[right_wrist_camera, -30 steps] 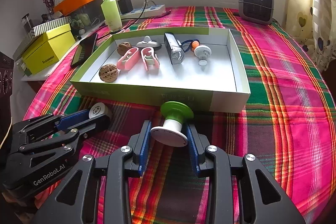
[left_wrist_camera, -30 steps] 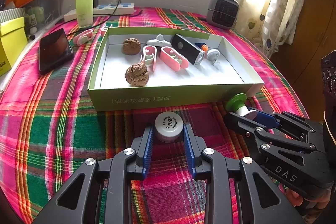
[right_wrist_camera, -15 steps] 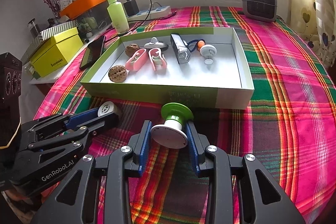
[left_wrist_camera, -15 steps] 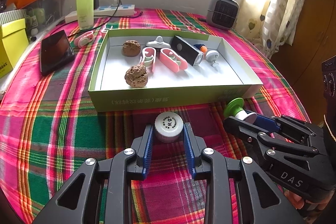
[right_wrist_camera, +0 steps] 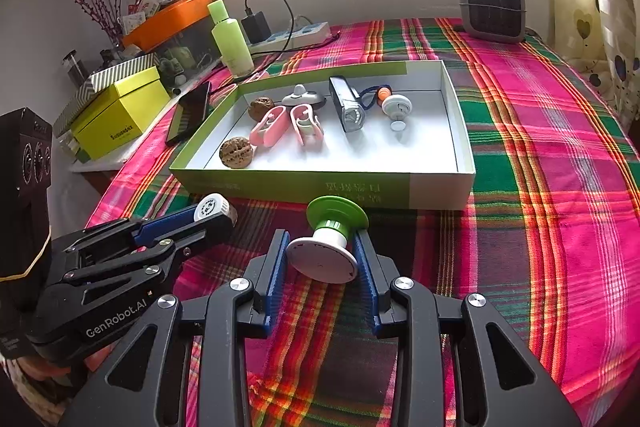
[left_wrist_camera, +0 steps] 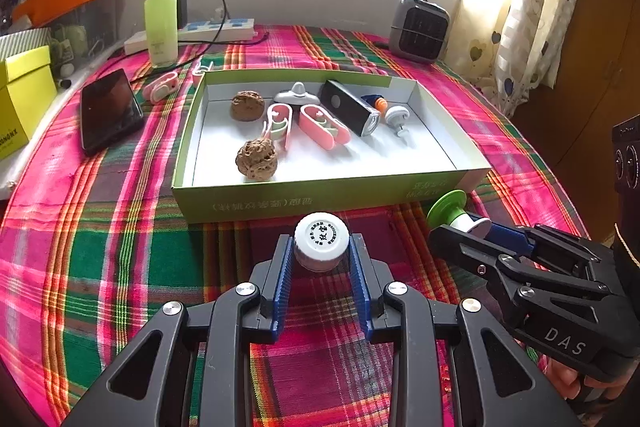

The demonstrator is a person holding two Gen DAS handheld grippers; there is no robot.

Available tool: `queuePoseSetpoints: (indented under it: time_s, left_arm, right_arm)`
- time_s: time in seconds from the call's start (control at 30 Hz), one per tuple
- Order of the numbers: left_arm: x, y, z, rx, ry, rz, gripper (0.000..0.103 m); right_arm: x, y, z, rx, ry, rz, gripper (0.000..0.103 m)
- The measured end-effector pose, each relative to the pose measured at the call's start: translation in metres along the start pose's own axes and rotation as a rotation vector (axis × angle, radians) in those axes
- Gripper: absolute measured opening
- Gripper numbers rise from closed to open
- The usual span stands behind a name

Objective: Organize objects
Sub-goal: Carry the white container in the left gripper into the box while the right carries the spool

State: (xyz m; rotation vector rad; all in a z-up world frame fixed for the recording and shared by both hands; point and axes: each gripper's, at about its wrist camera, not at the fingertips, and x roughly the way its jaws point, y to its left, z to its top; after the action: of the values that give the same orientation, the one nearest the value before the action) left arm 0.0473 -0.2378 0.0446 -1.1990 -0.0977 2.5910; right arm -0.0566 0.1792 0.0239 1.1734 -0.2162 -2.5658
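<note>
My left gripper [left_wrist_camera: 321, 251] is shut on a small white-capped bottle [left_wrist_camera: 322, 239], held in front of the near wall of the green box [left_wrist_camera: 304, 201]. Seen from the right wrist, that left gripper [right_wrist_camera: 218, 217] and its bottle [right_wrist_camera: 211, 207] sit at the lower left. My right gripper [right_wrist_camera: 322, 249] is shut on a green-and-white suction hook [right_wrist_camera: 326, 245], also before the box [right_wrist_camera: 360, 187]; the left wrist view shows this hook [left_wrist_camera: 454, 209] in the right gripper [left_wrist_camera: 464, 227]. Inside the box lie two walnuts [left_wrist_camera: 256, 159], two pink clips [left_wrist_camera: 322, 127], a black flashlight [left_wrist_camera: 350, 107] and a white hook [left_wrist_camera: 396, 117].
A black phone [left_wrist_camera: 108, 107], a pink clip [left_wrist_camera: 160, 87] and a green bottle [left_wrist_camera: 160, 17] lie left of the box on the plaid cloth. A power strip [left_wrist_camera: 216, 29] and small heater [left_wrist_camera: 418, 29] stand at the back. A yellow box [right_wrist_camera: 120, 117] sits beyond the table's left edge.
The right gripper with the hook has shifted slightly away from the box and turned a little. The left gripper and its bottle have stayed put.
</note>
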Motion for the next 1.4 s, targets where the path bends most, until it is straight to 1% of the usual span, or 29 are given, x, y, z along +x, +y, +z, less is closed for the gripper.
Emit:
queuePoseSetpoints:
  time_s: [0.37,0.57,0.73,1.13,1.4]
  left_arm:
    - [-0.01,-0.011,0.014,0.029,-0.031,-0.005,0.026]
    - [-0.01,-0.013,0.026,0.038,-0.049,0.001,0.026]
    - [-0.004,-0.012,0.032,0.034,-0.042,-0.003,0.026]
    - [0.017,-0.006,0.052,0.021,-0.03,0.009,0.026]
    - [0.035,-0.003,0.06,0.019,-0.012,0.016,0.026]
  right_arm:
    - [-0.016,0.0,0.013,-0.012,-0.055,-0.003,0.034]
    - [-0.016,-0.003,0.021,-0.016,-0.068,-0.011,0.034]
    - [-0.012,-0.006,0.03,-0.019,-0.077,-0.025,0.034]
    - [0.009,-0.013,0.054,-0.039,-0.065,-0.041,0.034]
    - [0.029,-0.022,0.063,-0.034,-0.031,-0.049,0.034]
